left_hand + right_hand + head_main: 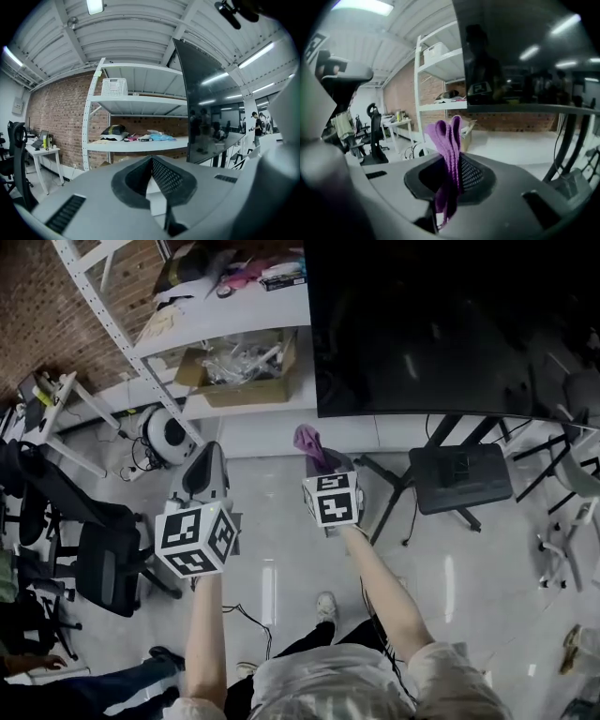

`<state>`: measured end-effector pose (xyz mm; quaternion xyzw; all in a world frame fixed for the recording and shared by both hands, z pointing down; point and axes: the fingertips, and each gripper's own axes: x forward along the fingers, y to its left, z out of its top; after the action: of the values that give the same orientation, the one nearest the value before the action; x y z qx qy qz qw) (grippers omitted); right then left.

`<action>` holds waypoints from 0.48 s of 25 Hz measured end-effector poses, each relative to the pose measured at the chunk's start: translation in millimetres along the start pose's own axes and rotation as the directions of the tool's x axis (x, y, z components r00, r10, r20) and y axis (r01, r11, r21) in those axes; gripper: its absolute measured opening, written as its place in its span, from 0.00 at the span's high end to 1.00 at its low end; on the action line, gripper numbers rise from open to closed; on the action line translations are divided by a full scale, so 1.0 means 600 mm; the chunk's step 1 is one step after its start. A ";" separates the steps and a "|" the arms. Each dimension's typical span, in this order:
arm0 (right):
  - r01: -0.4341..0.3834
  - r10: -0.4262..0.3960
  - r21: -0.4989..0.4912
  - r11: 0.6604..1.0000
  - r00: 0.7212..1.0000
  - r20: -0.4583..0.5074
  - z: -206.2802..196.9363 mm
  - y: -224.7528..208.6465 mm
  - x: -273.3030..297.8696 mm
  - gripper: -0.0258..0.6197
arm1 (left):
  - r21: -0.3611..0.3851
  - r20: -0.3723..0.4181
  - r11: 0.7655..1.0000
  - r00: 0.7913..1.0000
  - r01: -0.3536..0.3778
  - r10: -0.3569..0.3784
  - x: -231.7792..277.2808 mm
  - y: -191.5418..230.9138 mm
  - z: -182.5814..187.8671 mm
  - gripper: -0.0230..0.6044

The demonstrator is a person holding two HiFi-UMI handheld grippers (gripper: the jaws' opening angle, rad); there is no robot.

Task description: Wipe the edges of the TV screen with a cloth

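White shelving (246, 317), cardboard box (246, 391), black office chair (105, 561)

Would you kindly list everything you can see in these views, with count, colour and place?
TV screen: 1, black, on a black stand, ahead on the right.
cloth: 1, purple, folded, clamped in the right claw.
shelving unit: 1, white, against the brick wall, left of the TV screen.
cardboard box: 1, brown, low in the shelving unit.
basket: 1, white, on an upper shelf.
office chairs: at least 2, black, on the floor at the left.
left claw: 1, grey and black, shut, empty.
right claw: 1, grey and black, shut on the cloth.
marker cubes: 2, black and white, one on each gripper.
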<state>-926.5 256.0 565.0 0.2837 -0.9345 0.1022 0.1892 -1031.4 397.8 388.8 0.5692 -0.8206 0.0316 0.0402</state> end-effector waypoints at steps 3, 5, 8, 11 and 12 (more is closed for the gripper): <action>-0.017 0.006 0.202 0.979 0.998 0.056 0.007 -0.024 0.010 0.87 | 0.011 0.033 1.000 0.999 0.000 0.000 0.006 -0.025 -0.016 0.94; -0.074 0.044 0.373 0.925 0.995 0.089 0.008 -0.031 0.016 0.87 | 0.008 0.042 1.000 0.999 0.008 -0.009 0.009 -0.047 -0.033 0.94; -0.171 0.130 0.527 0.833 0.985 0.114 0.006 -0.024 0.025 0.87 | 0.003 0.029 1.000 0.999 0.026 -0.026 0.019 -0.072 -0.051 0.94; -0.202 0.143 0.497 0.844 0.978 0.154 0.034 -0.030 0.026 0.87 | 0.002 0.020 0.999 0.999 0.032 -0.032 0.035 -0.087 -0.053 0.94; -0.211 0.143 0.498 0.841 0.975 0.171 0.043 -0.034 0.025 0.87 | 0.000 0.018 1.000 0.999 0.029 -0.029 0.038 -0.090 -0.054 0.94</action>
<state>-934.0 224.0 549.8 0.2422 -0.9057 0.3459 0.0366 -988.0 360.9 423.6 0.5815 -0.8125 0.0258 0.0333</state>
